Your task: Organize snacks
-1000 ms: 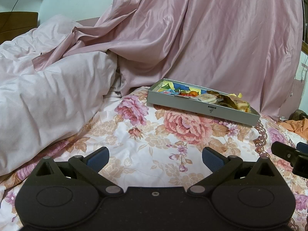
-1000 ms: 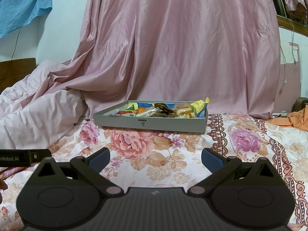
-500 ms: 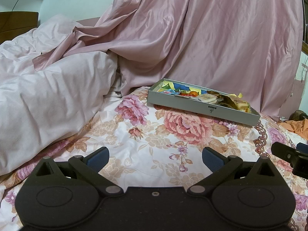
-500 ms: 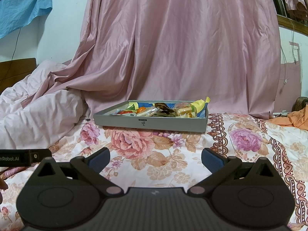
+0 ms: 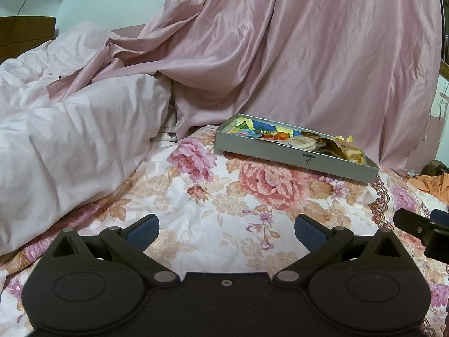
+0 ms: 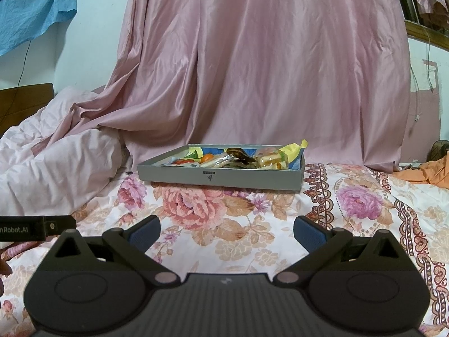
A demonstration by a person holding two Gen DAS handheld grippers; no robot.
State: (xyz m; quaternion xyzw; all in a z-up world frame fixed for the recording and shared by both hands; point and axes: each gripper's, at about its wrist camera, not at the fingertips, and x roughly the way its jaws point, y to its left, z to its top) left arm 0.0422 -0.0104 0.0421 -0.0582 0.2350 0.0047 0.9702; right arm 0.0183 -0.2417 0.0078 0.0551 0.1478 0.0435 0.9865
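A shallow grey box [image 5: 283, 157] [image 6: 174, 175] holding several wrapped snacks [image 5: 301, 141] [image 6: 238, 158] lies on the floral bedsheet, far ahead of both grippers. My left gripper [image 5: 226, 229] is open and empty, low over the sheet, with the box ahead and to its right. My right gripper [image 6: 226, 229] is open and empty, with the box straight ahead. The right gripper's side shows at the right edge of the left wrist view [image 5: 421, 229]. The left gripper's side shows at the left edge of the right wrist view [image 6: 36, 227].
A pale pink duvet [image 5: 64, 140] [image 6: 53, 165] is heaped on the left. A pink satin curtain [image 5: 294, 56] [image 6: 266, 70] hangs behind the box. Orange cloth [image 6: 426, 172] lies at the far right. Floral sheet [image 5: 224, 196] lies between the grippers and the box.
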